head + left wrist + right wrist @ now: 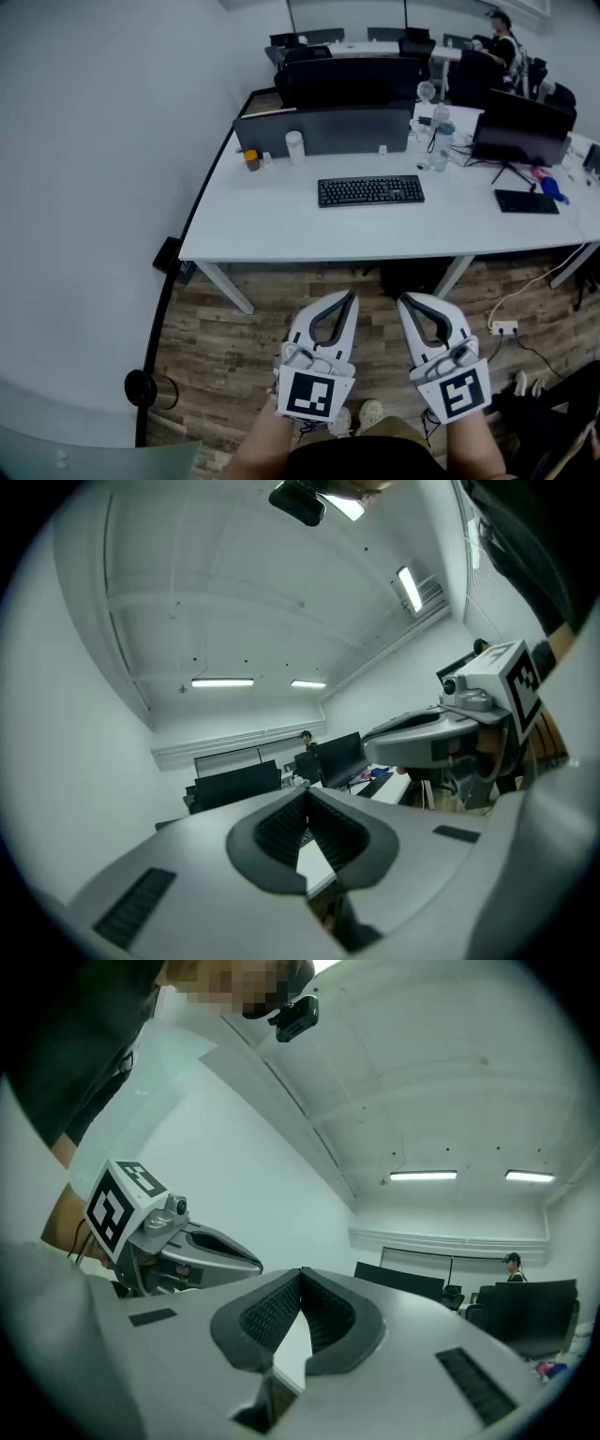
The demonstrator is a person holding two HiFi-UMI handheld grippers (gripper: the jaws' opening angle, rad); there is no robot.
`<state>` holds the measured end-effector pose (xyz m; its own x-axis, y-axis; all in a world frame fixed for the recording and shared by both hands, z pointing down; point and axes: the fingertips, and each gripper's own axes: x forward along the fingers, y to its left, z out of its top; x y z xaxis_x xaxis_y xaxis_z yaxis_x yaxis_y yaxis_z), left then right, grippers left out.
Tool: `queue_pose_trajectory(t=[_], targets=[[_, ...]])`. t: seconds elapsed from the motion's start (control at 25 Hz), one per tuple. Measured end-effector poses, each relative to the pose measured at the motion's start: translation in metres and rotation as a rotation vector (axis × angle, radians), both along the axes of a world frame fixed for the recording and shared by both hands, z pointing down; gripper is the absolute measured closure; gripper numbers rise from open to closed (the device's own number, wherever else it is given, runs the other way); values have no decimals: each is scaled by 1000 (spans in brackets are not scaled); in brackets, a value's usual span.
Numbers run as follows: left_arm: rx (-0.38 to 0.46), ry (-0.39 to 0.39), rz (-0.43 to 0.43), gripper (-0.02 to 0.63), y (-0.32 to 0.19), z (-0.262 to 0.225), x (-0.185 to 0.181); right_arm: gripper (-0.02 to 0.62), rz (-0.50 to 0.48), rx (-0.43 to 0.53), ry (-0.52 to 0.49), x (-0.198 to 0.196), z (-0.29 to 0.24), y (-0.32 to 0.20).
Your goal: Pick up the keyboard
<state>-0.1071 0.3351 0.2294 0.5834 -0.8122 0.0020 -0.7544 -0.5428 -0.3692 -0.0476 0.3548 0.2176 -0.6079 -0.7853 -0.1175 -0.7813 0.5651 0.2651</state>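
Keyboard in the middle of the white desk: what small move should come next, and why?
The left gripper and right gripper hang shut and empty over the wood floor, short of the white desk. So probably carry both forward toward the black rectangular keyboard lying on it.
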Motion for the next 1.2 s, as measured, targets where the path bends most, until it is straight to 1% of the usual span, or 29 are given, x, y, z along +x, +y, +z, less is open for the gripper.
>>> queue_pose_trajectory(t=[0.12,0.44,0.56,0.68,1.04,1.2], targets=[[-2,15,4,600,2,-3,-1,566,2,10,-1,-1,-3,1],[1,20,-6,600,1,-6,0,566,-10,17,8,0,-5,3],[9,21,-12,598,1,-9,4,566,-21,8,-15,4,-7,3],[4,18,-16,598,1,-10,9,565,-49,-8,-50,10,-9,3],[3,5,-39,600,3,-3,25,565,-62,-6,-50,30,0,1],[4,14,-62,598,3,0,33,565,-70,-13,-49,42,7,2]])
